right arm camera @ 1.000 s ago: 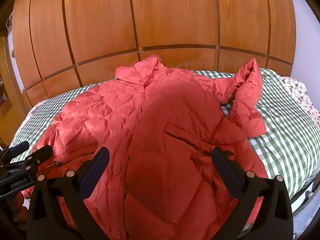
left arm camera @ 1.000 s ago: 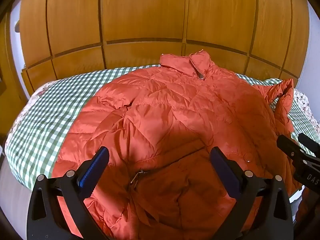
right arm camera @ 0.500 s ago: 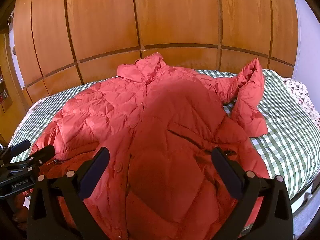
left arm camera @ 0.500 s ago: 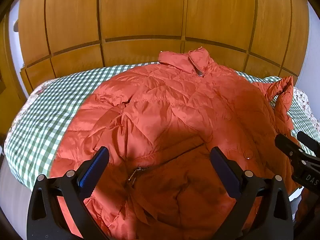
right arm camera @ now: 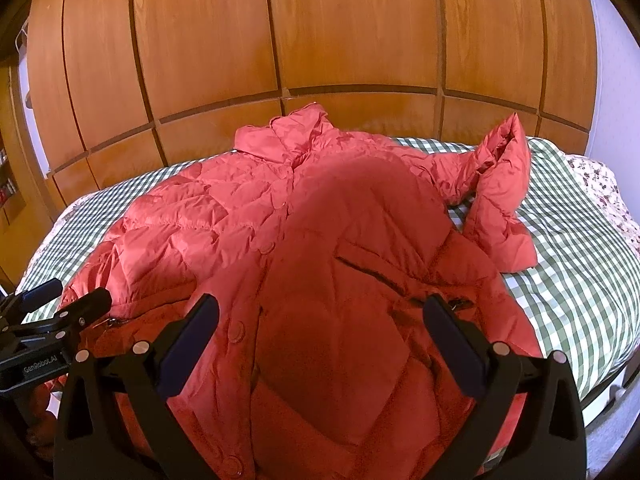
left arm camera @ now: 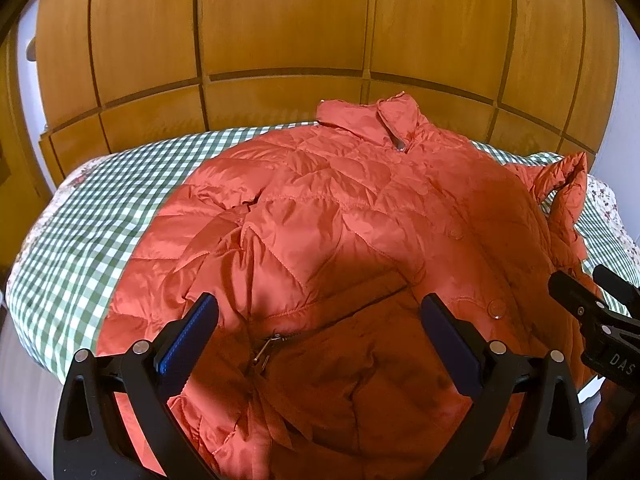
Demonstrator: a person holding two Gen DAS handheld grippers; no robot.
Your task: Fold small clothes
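A red quilted puffer jacket (left arm camera: 344, 216) lies spread front-up on the bed, collar at the far side; it also shows in the right wrist view (right arm camera: 340, 248). Its right sleeve (right arm camera: 500, 200) is bent and sticks up on the right. My left gripper (left arm camera: 316, 320) is open and empty above the jacket's lower left part, near a pocket zipper pull (left arm camera: 264, 350). My right gripper (right arm camera: 320, 316) is open and empty above the lower right front, near a pocket slit (right arm camera: 372, 270). Each gripper shows at the edge of the other's view.
The bed has a green-and-white checked cover (left arm camera: 88, 216), with a floral sheet (right arm camera: 600, 184) at the right edge. A wooden panelled wardrobe wall (left arm camera: 280, 32) stands right behind the bed. The bed's near edge drops off at the lower left (left arm camera: 24, 392).
Both views have shifted slightly: the jacket sits a little differently in frame. Both grippers stay open and empty over the jacket's hem.
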